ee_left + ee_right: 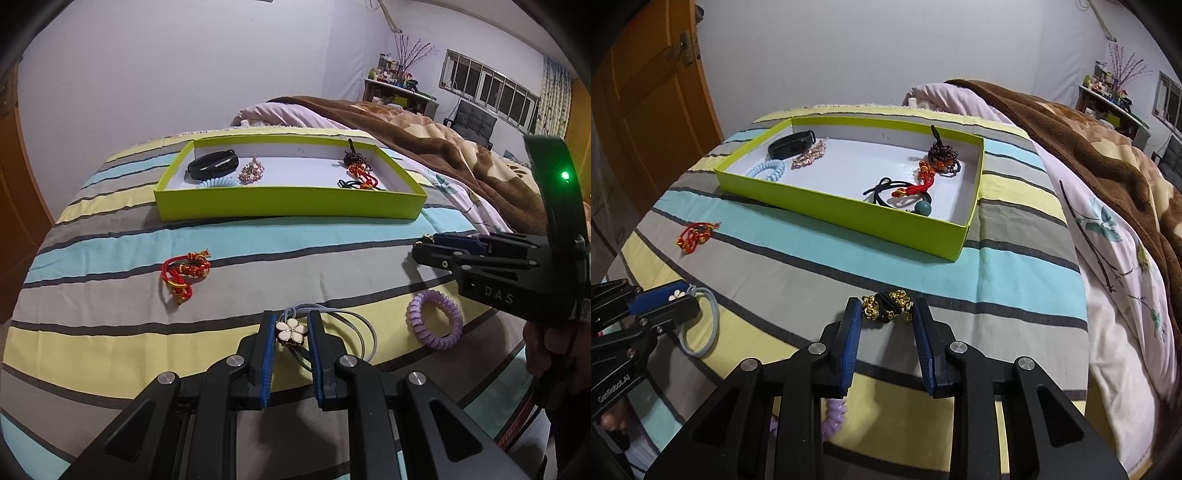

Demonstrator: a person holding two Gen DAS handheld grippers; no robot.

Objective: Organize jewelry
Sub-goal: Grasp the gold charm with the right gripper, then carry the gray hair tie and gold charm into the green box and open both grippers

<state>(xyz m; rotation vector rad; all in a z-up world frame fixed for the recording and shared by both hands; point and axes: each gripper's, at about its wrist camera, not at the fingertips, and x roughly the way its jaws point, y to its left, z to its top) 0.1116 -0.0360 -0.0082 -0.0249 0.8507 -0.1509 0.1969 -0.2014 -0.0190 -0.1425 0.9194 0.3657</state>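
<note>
Flower hair tie (pixel 291 329) clamped in left gripper (pixel 291 325) jaws; right gripper (pixel 886 312) angled downward.

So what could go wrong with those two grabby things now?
The left hand-held gripper seems to pinch only the flower charm, so the grey elastic hanging below could snag on the striped sheet. The right hand-held gripper has the black-and-gold hair tie just between its tips; it might slip out. The purple coil tie lies close underneath and could get knocked.

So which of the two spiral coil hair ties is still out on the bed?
The purple coil tie, lying on the striped bedspread; the light blue one already sits inside the green box.
</note>
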